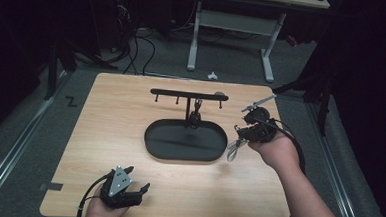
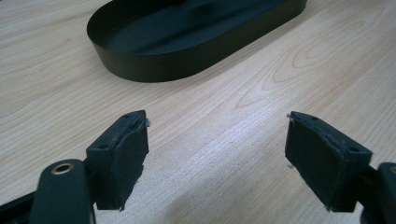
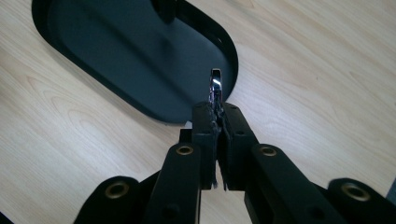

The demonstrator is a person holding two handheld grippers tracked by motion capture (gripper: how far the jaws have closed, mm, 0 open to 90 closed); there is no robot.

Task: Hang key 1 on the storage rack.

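While its jaws pinch a thin silver metal ring (image 3: 215, 86), the right gripper (image 3: 217, 122) hangs over the table (image 1: 104, 134) near its right edge, just beside the black oval tray (image 3: 140, 51). At the table's near-left corner, the left gripper (image 2: 217, 154) rests with jaws wide apart, gripping nothing.

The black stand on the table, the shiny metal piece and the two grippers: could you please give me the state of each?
Black stand: upright in its tray, one dark item hanging by the post.
Oval tray: flat on the table, nothing loose in it.
Metal piece: clamped, lifted beside the tray.
Right gripper: shut on the metal piece.
Left gripper: open, holding nothing.
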